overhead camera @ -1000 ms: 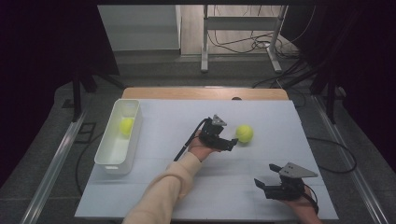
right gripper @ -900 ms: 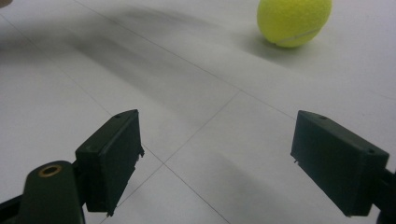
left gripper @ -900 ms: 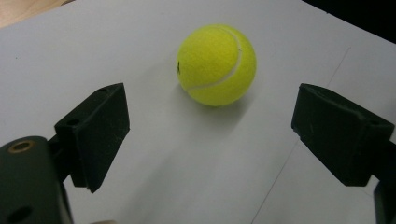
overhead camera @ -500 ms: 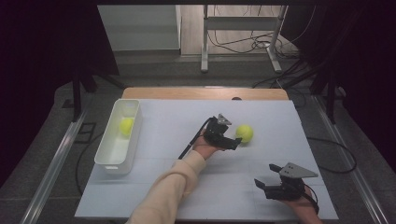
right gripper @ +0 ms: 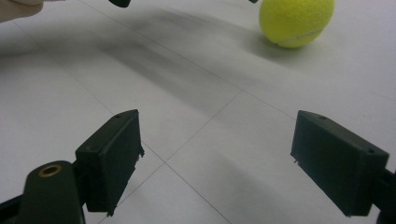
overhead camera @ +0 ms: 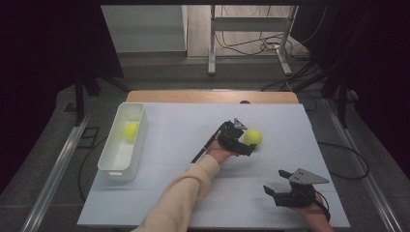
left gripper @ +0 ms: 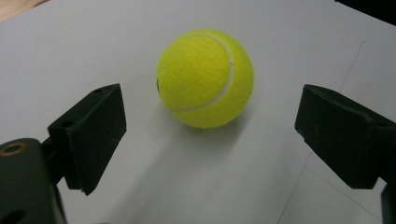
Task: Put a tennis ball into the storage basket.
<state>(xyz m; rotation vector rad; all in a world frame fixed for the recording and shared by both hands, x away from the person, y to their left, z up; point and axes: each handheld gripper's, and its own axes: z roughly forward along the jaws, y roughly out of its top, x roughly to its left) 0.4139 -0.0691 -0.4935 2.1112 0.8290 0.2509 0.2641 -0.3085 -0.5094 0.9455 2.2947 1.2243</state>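
Observation:
A yellow tennis ball [overhead camera: 253, 137] lies on the white table [overhead camera: 183, 130] right of centre. My left gripper [overhead camera: 245, 143] is open right beside it. In the left gripper view the tennis ball [left gripper: 205, 78] sits just ahead of the wide-spread jaws, not touching either, with my left gripper [left gripper: 212, 140] low over the table. My right gripper [overhead camera: 271, 192] hovers open near the front right edge, holding nothing. In the right gripper view the right gripper [right gripper: 236, 163] faces bare table, with the tennis ball [right gripper: 296, 21] far off at top right. A second tennis ball [overhead camera: 131, 131] rests in the white bin [overhead camera: 115, 157].
The white bin stands along the table's left side. Beyond the far edge stand a metal frame [overhead camera: 249, 29] and loose cables [overhead camera: 251, 46] on the floor. A rail [overhead camera: 53, 176] runs along the left of the table.
My left gripper has crept forward to the right, closing the distance to the tennis ball. The right gripper has stayed put.

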